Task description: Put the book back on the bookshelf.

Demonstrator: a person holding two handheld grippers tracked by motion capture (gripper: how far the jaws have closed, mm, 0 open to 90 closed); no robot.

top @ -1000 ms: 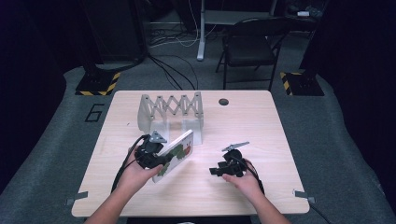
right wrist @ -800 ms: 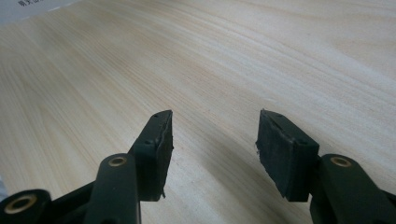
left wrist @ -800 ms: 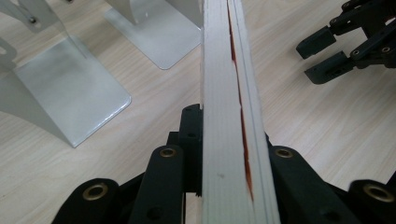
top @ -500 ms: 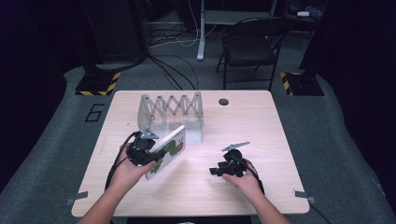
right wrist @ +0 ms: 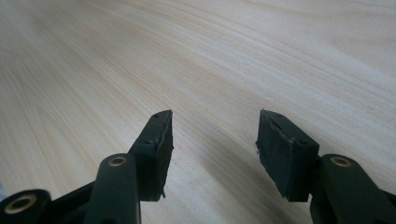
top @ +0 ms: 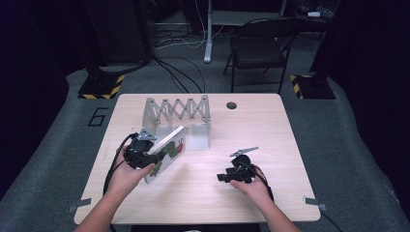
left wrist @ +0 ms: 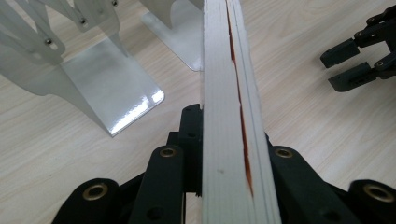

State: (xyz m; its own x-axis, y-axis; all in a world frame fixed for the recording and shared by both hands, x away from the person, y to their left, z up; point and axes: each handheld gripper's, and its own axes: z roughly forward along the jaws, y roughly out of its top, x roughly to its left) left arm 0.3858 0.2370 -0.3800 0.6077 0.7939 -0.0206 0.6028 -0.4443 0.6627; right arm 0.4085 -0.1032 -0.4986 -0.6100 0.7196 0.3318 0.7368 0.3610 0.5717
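A thick white board book (top: pixel 168 150) with a green and red picture on its cover is tilted up on edge at the table's left. My left gripper (top: pixel 146 158) is shut on its near end. In the left gripper view the book's page edge (left wrist: pixel 229 93) runs straight up between the black jaws, which press on both sides. A metal accordion rack (top: pixel 178 112) stands just behind the book, and its shiny foot plates (left wrist: pixel 112 91) lie close on the left. My right gripper (top: pixel 224 177) rests low over the table at the right, open, with bare wood (right wrist: pixel 233 56) between its pads (right wrist: pixel 282 149).
A round black grommet (top: pixel 231 105) sits near the table's far edge. Behind the table stand a folding chair (top: pixel 261 46) and cables on the floor. My right gripper (left wrist: pixel 350 65) lies off to the right of the book. Bare wood stretches between the two hands.
My left hand has carried the book to the left and a little up, closer to the rack's left end. The right hand has stayed where it was.
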